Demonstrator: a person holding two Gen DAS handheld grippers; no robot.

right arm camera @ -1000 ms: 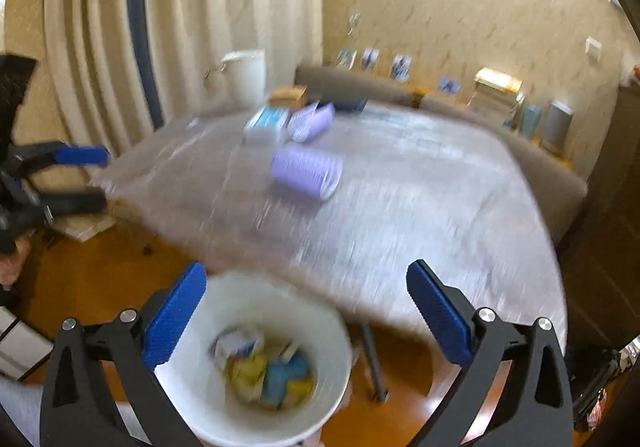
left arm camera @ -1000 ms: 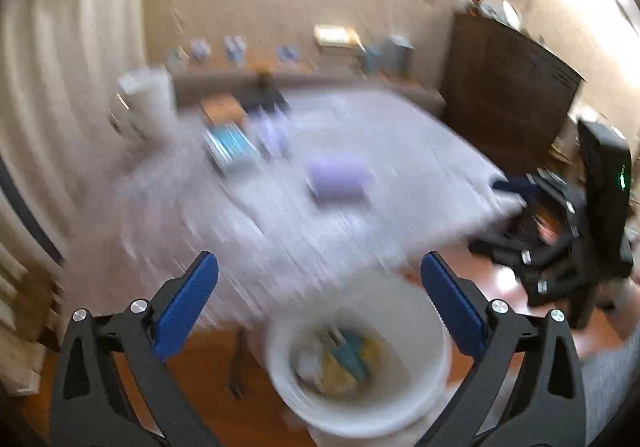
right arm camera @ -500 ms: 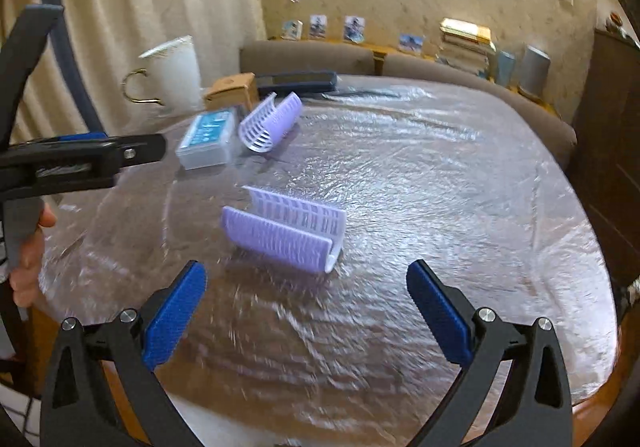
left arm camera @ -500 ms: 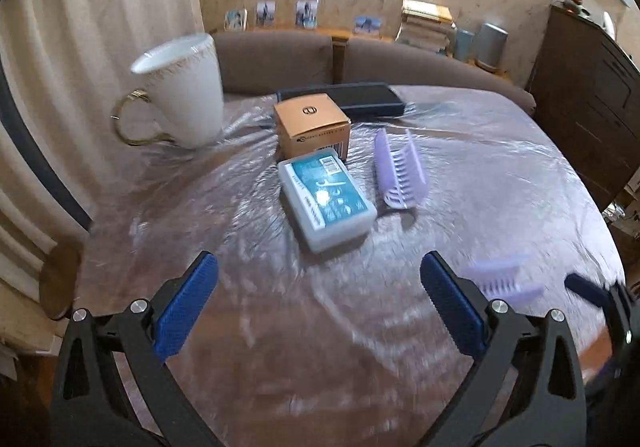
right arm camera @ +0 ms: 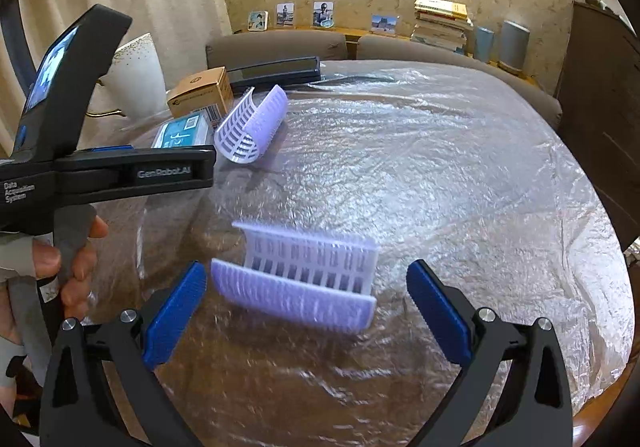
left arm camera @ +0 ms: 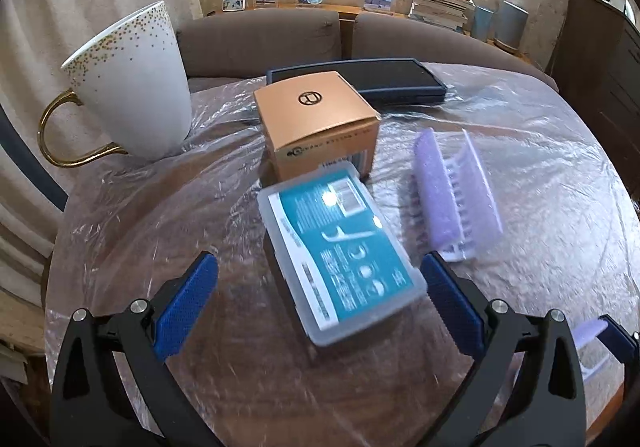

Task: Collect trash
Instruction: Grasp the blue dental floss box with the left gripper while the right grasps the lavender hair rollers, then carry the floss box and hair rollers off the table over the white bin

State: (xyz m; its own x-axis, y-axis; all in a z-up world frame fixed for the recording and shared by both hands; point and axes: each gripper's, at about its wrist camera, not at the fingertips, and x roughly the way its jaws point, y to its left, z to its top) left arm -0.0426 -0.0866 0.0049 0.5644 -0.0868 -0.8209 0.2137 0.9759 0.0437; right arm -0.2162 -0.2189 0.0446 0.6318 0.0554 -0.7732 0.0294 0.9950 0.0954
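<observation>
A clear plastic case with a teal label (left arm camera: 340, 247) lies flat on the plastic-covered table (left arm camera: 200, 367), and my left gripper (left arm camera: 320, 299) hangs open with the case's near end between its blue pads. A lilac ribbed holder (left arm camera: 452, 191) lies to its right. In the right wrist view a second lilac ribbed holder (right arm camera: 304, 279) lies just beyond my open right gripper (right arm camera: 306, 315), whose pads flank it without touching. The first holder (right arm camera: 252, 123) and the teal case (right arm camera: 182, 133) lie further back, partly behind the left gripper's body (right arm camera: 108, 171).
A tan cardboard box (left arm camera: 320, 123) stands behind the case, a white gold-handled mug (left arm camera: 128, 83) at the far left, a dark flat case (left arm camera: 360, 81) at the back. A person's hand (right arm camera: 52, 259) holds the left gripper. Brown sofa and shelf with photos behind.
Both grippers rose from over a white bin holding trash to the table, then advanced: the left closed in on the teal case, the right on the near lilac holder. Both stayed open.
</observation>
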